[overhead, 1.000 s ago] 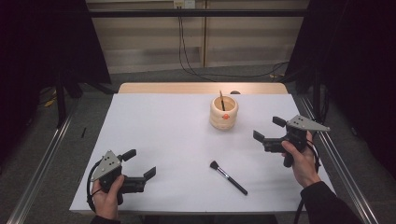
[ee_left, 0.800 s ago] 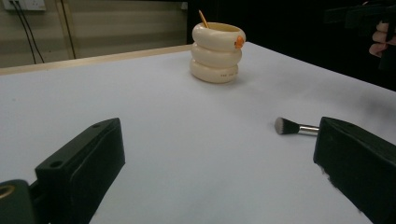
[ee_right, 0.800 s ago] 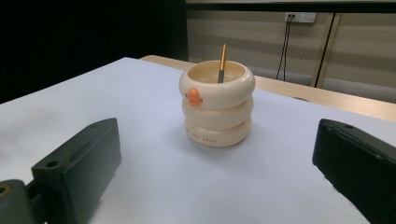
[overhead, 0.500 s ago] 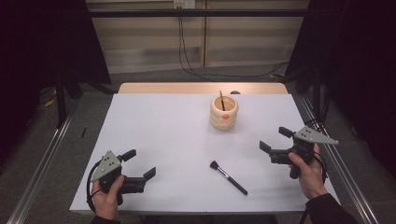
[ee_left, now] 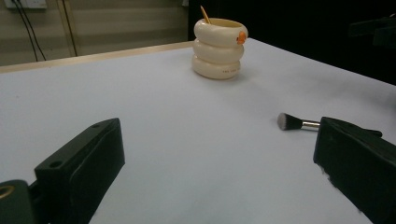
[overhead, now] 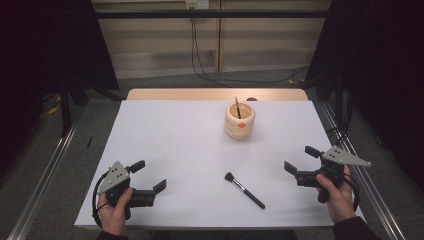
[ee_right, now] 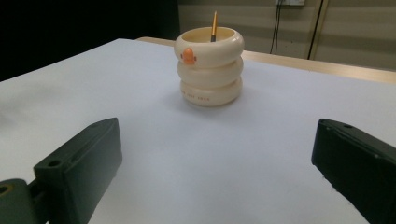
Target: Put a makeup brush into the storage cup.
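**Both tongs spread wide, brush loose on the table between them**

So the left gripper (overhead: 148,176) sits low at the near left corner of the white table (overhead: 170,135), jaws spread wide, nothing in them. The right gripper (overhead: 301,160) is over by the near right edge, also released and empty, jaws pointing in toward the middle.

The makeup brush (overhead: 244,189) lies flat on the table between the two tongs, closer to the right one but touching neither. Its bristle end points toward the left gripper's side, handle running off toward the near edge. From the left gripper view the brush head (ee_left: 286,121) peeks out just beside the right-hand jaw, a little ahead of it.

Further out from both tongs stands the cream ringed holder (overhead: 239,120), upright, with a thin stick (overhead: 238,107) poking out of it. In the right gripper view the holder (ee_right: 210,65) sits dead ahead between the jaws, well apart from them, orange dot facing that camera.
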A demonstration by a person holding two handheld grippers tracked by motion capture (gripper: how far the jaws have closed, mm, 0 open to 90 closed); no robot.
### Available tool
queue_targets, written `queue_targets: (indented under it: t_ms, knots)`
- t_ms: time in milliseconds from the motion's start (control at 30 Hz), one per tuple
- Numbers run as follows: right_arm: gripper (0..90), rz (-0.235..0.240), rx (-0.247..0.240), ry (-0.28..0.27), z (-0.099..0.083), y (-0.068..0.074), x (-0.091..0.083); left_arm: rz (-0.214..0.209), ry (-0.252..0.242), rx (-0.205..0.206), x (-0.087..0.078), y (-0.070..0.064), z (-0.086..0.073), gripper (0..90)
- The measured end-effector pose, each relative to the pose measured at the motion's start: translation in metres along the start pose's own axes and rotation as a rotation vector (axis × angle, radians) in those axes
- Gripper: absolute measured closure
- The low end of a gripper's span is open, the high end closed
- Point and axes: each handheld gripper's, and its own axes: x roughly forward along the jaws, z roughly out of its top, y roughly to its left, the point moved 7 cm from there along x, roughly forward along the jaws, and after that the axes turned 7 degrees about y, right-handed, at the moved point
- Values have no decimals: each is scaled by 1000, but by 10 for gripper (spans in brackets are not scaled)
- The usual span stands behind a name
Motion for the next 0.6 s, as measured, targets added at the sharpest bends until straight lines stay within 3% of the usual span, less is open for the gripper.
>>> queue_targets:
  t_ms: [267, 533, 600]
  knots:
    - [14, -3, 37, 9, -14, -1, -15, 3, -14, -8, -2, -1, 1, 18]
    - [14, -5, 16, -3, -16, 1, -21, 7, -31, -24, -2, -1, 3, 17]
    - [14, -6, 14, -6, -17, 1, -22, -1, -22, -12, -1, -2, 3, 17]
